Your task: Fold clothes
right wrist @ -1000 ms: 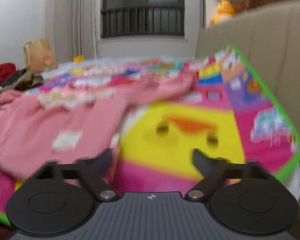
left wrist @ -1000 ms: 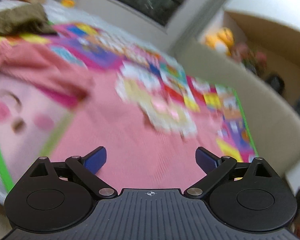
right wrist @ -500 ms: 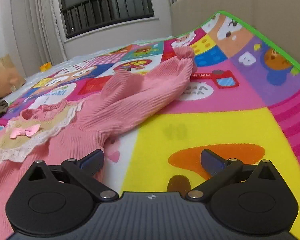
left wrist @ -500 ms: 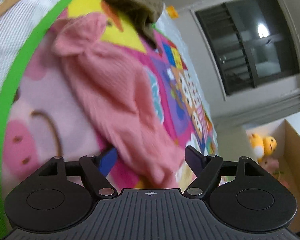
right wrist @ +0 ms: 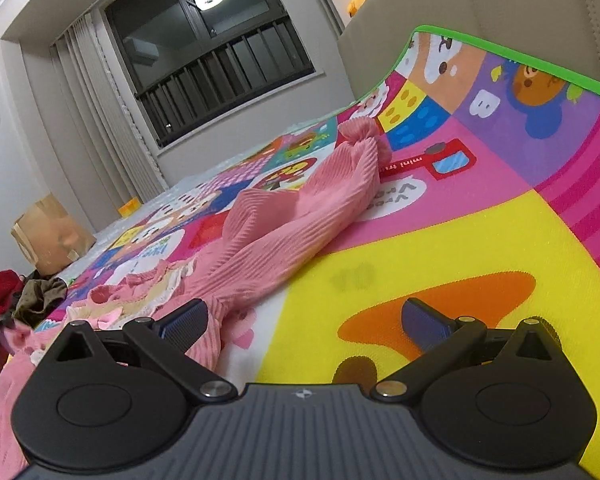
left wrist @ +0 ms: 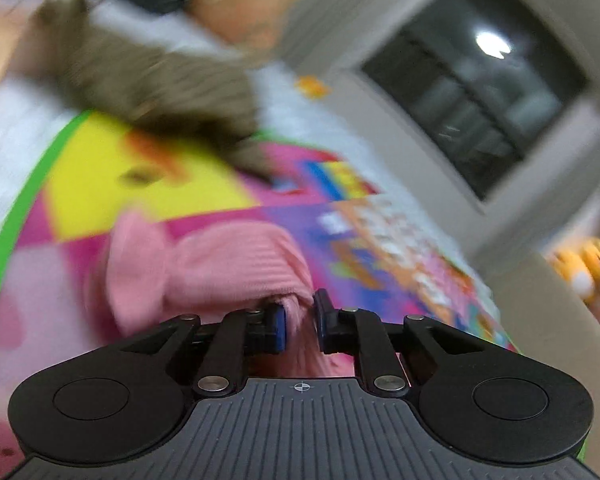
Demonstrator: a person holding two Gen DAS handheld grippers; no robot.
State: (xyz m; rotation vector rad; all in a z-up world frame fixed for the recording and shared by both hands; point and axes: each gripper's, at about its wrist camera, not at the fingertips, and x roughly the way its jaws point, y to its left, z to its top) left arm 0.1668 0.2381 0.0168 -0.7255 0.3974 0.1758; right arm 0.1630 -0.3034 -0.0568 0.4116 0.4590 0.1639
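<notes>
A pink ribbed knit top with a lace collar and bow lies spread on a colourful play mat. Its right sleeve stretches away toward the mat's far edge. My right gripper is open and low over the mat, its left finger touching the sleeve near the armpit. In the left wrist view my left gripper is shut on a fold of the top's other pink sleeve, whose cuff lies to the left.
An olive-brown garment lies on the mat beyond the left sleeve, and red and dark clothes are heaped at far left. A beige headboard rises behind the mat. A cardboard box stands near the window.
My left gripper has closed on the pink sleeve that lay between its open fingers. My right gripper has moved slightly lower and closer to the sleeve and stays open.
</notes>
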